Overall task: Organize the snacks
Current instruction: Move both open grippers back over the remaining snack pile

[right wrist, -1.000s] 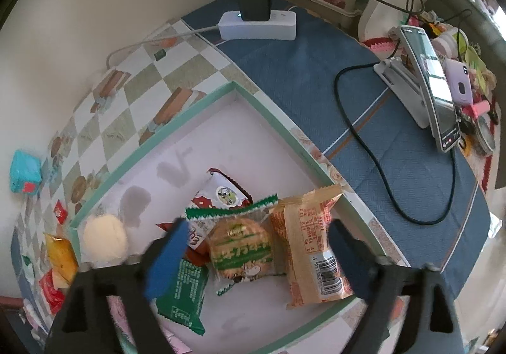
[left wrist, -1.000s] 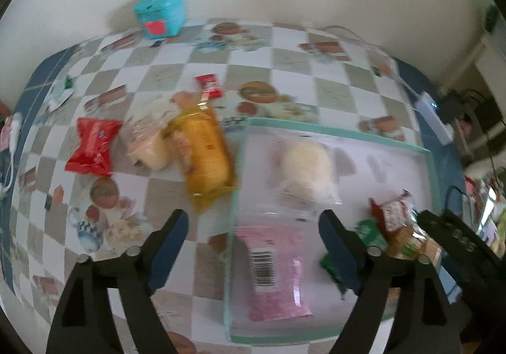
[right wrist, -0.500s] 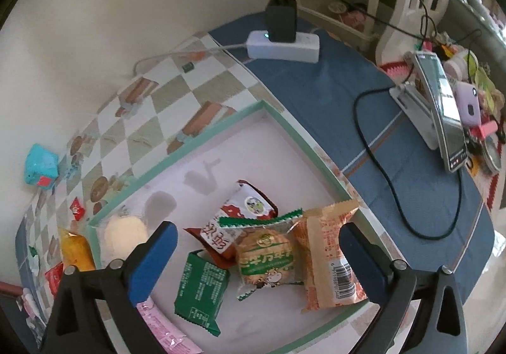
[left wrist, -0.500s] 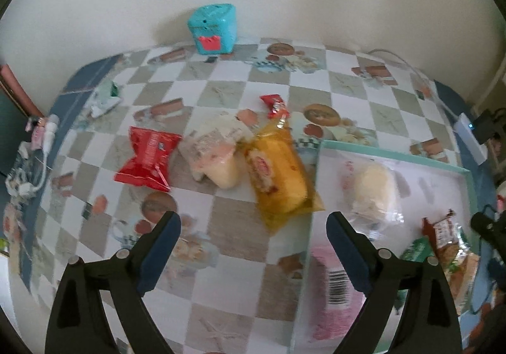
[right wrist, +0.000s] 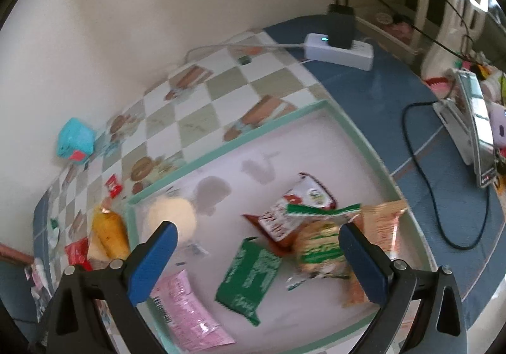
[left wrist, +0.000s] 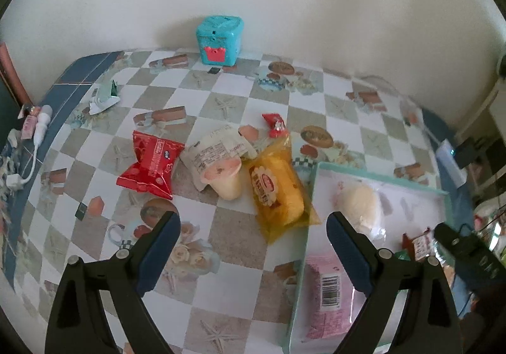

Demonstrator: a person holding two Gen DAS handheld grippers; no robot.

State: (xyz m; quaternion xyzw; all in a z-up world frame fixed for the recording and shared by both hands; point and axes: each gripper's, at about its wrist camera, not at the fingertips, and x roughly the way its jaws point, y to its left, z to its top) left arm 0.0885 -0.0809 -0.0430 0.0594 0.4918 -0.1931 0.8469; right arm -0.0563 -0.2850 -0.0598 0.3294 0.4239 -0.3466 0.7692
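A white tray with a teal rim (left wrist: 379, 178) (right wrist: 253, 139) lies on the checkered table. It holds a round cream bun (left wrist: 363, 202) (right wrist: 172, 215), a pink packet (left wrist: 329, 297) (right wrist: 186, 306), a green packet (right wrist: 249, 275), a green-and-white biscuit pack (right wrist: 319, 246), a red-and-white packet (right wrist: 291, 211) and an orange packet (right wrist: 379, 234). Left of the tray lie a yellow cake pack (left wrist: 278, 192) (right wrist: 109, 230), a pale pudding pack (left wrist: 221, 164), a red packet (left wrist: 148, 164) and a small red candy (left wrist: 273, 124). My left gripper (left wrist: 253, 246) hangs open above the table near the yellow pack. My right gripper (right wrist: 256, 256) hangs open over the tray, empty.
A turquoise box (left wrist: 219, 39) stands by the back wall. A white power strip with a black plug (right wrist: 340, 42) and a phone on a stand (right wrist: 474, 129) sit on the blue cloth right of the tray. Small items and a cable (left wrist: 31, 139) lie at the left edge.
Both grippers rose and drew back, so more of the table shows. The left view swung left from the tray toward the loose snacks. The right view rolled a little over the tray.
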